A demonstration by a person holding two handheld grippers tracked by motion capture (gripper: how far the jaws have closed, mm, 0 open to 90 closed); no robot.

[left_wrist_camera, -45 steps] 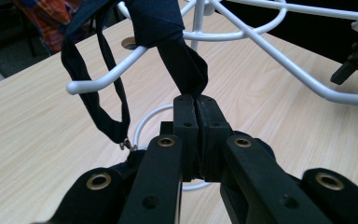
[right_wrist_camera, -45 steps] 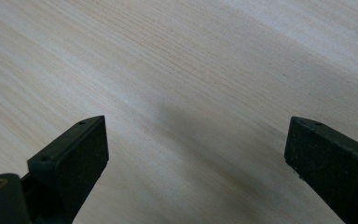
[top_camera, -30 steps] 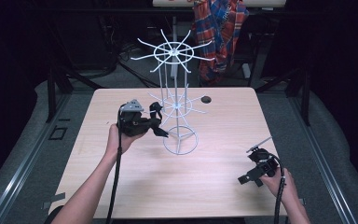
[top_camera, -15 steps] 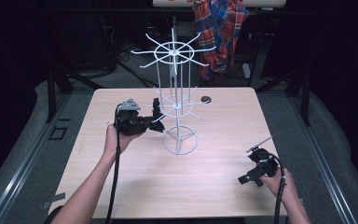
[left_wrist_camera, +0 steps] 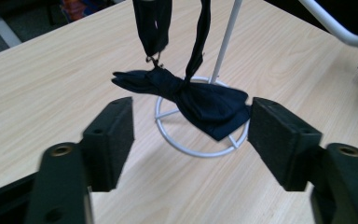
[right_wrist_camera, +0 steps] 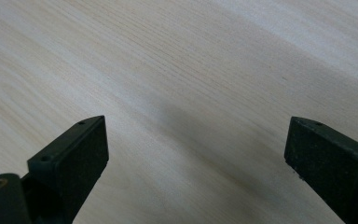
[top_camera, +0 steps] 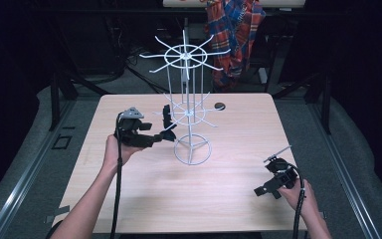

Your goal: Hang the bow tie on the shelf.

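The counter (top_camera: 238, 194) is big and made of pale wood. It takes up the middle of the high view.

A tall white wire rack (top_camera: 191, 149) stands in the middle of the counter. It has a round ring foot, a thin pole, and two wheels of hooks, one high and one lower down.

A dark bow tie (left_wrist_camera: 200, 102) hangs from the rack by its strap. In the left tongs' view it sits in the middle of the frame, just above the ring foot. In the high view it is a dark shape (top_camera: 167, 119) left of the pole.

The left tongs (top_camera: 166, 135) are at the middle left of the high view, just beside the rack. Their jaws have just been opening. Now they stand wide, and the bow tie hangs between them with no pad pressing on it.

The right tongs (top_camera: 259, 190) rest low at the lower right, well apart from the rack. Their jaws are wide, with bare wood between them.

A small dark disc (top_camera: 220, 105) lies on the far side of the counter.
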